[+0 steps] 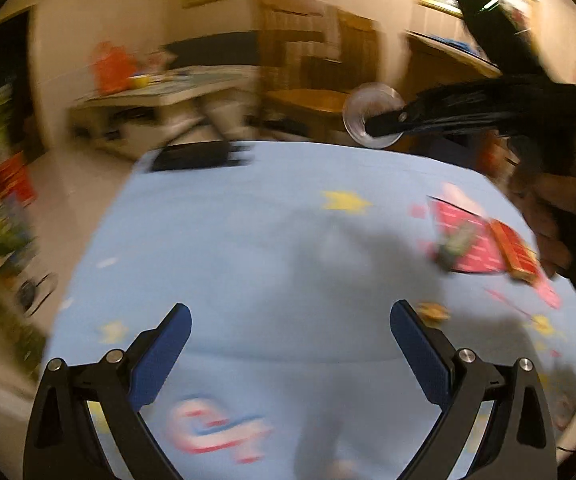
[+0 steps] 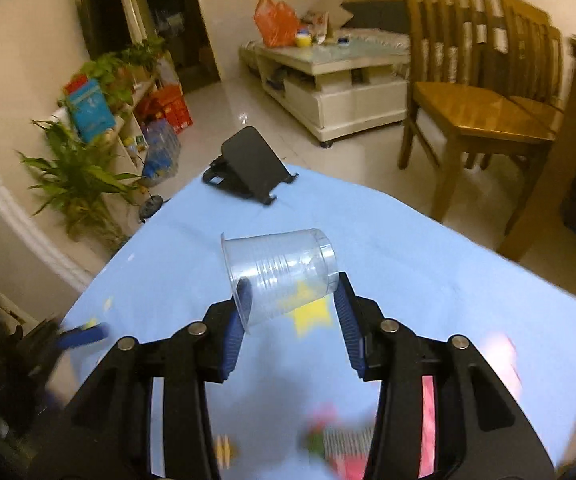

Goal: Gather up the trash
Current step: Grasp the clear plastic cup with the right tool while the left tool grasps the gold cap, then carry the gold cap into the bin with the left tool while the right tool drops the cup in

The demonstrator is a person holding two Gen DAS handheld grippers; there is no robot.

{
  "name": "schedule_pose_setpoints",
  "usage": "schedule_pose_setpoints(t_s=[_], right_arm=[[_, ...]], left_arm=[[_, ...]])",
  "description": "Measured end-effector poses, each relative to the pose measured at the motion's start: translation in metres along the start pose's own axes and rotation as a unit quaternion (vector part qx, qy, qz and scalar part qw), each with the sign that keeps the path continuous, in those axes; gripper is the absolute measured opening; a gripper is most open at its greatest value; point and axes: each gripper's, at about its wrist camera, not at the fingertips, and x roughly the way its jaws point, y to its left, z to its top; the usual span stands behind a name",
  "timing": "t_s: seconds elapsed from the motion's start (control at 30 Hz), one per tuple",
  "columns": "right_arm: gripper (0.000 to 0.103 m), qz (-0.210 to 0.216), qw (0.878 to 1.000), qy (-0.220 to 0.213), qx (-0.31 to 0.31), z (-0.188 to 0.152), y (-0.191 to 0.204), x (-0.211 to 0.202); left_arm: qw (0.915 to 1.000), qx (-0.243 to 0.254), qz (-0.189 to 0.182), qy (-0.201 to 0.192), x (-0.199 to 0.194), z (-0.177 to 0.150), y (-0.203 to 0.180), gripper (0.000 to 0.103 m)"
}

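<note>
A clear plastic cup [image 2: 280,264] lies tilted on its side between the blue pads of my right gripper [image 2: 292,284], which is shut on it. In the left wrist view the same cup [image 1: 361,100] hangs in the air beyond the far edge of the table, on the tip of the right gripper [image 1: 379,122]. My left gripper [image 1: 289,312] stands open over the light blue tablecloth [image 1: 228,240] with nothing between its fingers. Red wrappers [image 1: 475,244] and a small yellowish scrap [image 1: 431,312] lie on the cloth at the right.
A black phone stand [image 2: 248,164] sits at the table's far edge. Wooden chairs [image 2: 479,112] stand beyond the table on the right, a low white coffee table [image 2: 339,80] behind, and potted plants [image 2: 76,176] at the left. A person's hand [image 1: 559,216] holds the right gripper's handle.
</note>
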Motion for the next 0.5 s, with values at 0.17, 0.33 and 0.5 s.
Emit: schedule_pose_setpoints(t_s=[0.17,0.33,0.5], right_arm=[[0.042,-0.023,0.998,-0.035,0.051,-0.079,-0.025,-0.115],[0.042,-0.056,0.988,-0.077,0.122,-0.154,-0.059,-0.201],[0.042,-0.080,0.970,-0.130,0.187,-0.222,-0.098,-0.270]], left_arm=[[0.9959,0.081,-0.033,0.021,0.020,0.010,-0.057,0.096],[0.9914,0.105,-0.034,0.071,0.053,0.004,-0.074,0.024],[0.9921,0.090,-0.022,0.085,0.040,-0.002,-0.070,0.015]])
